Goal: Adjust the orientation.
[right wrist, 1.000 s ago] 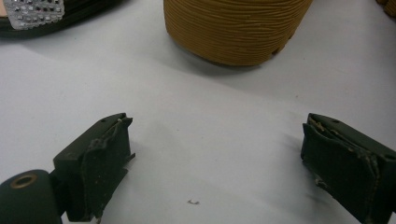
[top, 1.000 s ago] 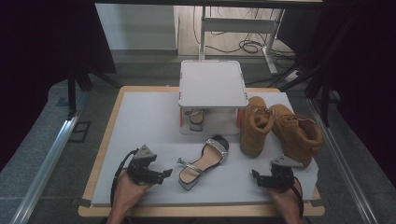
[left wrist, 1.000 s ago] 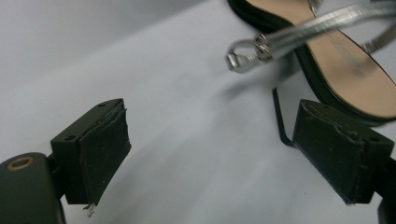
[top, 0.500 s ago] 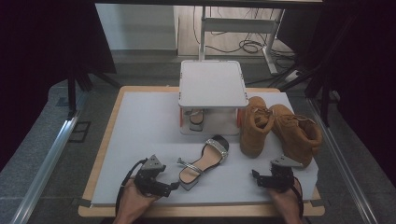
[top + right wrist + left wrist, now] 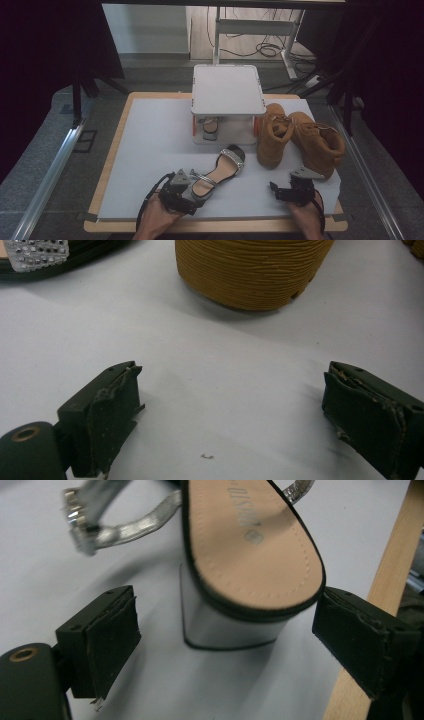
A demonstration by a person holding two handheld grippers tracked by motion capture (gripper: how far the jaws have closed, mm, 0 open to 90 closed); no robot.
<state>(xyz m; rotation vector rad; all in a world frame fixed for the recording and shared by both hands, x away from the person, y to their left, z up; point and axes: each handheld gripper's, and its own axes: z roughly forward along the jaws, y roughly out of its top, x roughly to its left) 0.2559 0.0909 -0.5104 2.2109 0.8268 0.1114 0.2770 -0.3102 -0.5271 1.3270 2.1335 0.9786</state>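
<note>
Heel of the sandal [image 5: 235, 625] sits between my wide left tongs [image 5: 227, 645]; closing off-centre could twist it away. Right tongs [image 5: 235, 410] wide, empty.

Room dim, dark at the high view's edges; the white mat [image 5: 150, 150] is the brightest patch. Soft light from above: short shadow under the sandal [image 5: 250, 545] heel. Both gripper views sharp up close, no glare, slight blur toward the far edge.

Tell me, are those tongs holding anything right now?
Nothing yet. The left tongs stand open around the sandal's heel without clamping it; the right tongs are open over bare table.
</note>
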